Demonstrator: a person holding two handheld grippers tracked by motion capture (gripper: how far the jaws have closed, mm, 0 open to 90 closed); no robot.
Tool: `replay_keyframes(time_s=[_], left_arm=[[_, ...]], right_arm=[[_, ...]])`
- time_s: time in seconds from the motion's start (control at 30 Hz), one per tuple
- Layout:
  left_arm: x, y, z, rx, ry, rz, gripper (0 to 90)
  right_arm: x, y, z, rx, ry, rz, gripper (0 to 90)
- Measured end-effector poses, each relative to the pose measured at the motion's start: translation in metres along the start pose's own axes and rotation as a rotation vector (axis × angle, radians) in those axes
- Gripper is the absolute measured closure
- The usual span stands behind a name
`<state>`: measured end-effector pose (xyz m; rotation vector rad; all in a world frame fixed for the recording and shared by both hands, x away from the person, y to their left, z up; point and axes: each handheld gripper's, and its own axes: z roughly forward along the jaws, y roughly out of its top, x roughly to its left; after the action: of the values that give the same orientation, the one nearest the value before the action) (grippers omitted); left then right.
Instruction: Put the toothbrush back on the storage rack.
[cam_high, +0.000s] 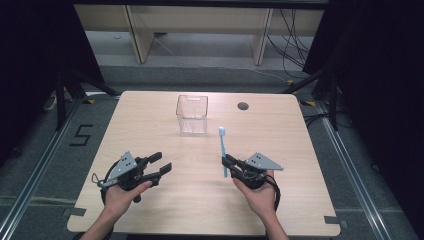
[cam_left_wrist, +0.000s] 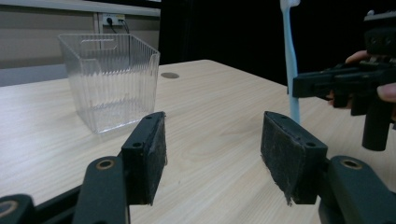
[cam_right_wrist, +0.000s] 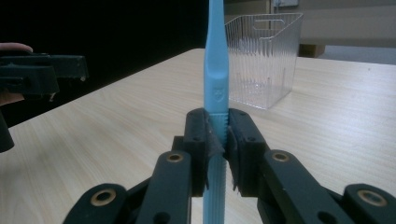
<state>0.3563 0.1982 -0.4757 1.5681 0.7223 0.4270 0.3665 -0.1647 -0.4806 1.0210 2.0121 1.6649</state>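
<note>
A clear bin (cam_high: 192, 114) stood on the table (cam_high: 150, 130), unobstructed. The blue toothbrush (cam_high: 223, 150), upright, bristles upward, was clamped in the right claw (cam_high: 228, 161); the left claw (cam_high: 161, 165) was held wide open, empty.

The table (cam_high: 200, 190) has a pale wood-grain top with a smooth, matt finish. The bin (cam_high: 192, 114) is clear, glossy plastic with fine ribbed walls. The toothbrush (cam_right_wrist: 216, 93) is smooth light-blue plastic with a ridged grip low on the handle. The left gripper (cam_left_wrist: 212, 144) is matt black, probably plastic, with brass-coloured rivets; its pads (cam_left_wrist: 280, 156) look rough and fibrous, frayed at the edges. The right gripper (cam_right_wrist: 216, 140) has the same matt black finish and fuzzy pad lining.
</note>
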Motion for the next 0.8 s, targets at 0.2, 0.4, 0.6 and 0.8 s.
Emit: replay_keyframes(time_s=[0.2,0.4,0.6,0.8], left_arm=[[-0.002,0.01,0.008,0.0,-0.014,0.02,41.0],[-0.008,0.025,0.02,-0.004,-0.045,0.038,42.7],[-0.017,0.035,0.035,0.023,-0.081,0.041,44.4],[-0.02,0.039,0.047,0.028,-0.086,0.021,46.0]], right_arm=[[0.005,0.0,0.003,-0.017,-0.02,0.006,78.9],[0.008,0.002,0.009,-0.043,-0.009,-0.002,78.9],[0.014,0.005,0.014,-0.055,-0.034,-0.037,78.9],[0.02,0.005,0.019,-0.063,-0.037,-0.017,78.9]])
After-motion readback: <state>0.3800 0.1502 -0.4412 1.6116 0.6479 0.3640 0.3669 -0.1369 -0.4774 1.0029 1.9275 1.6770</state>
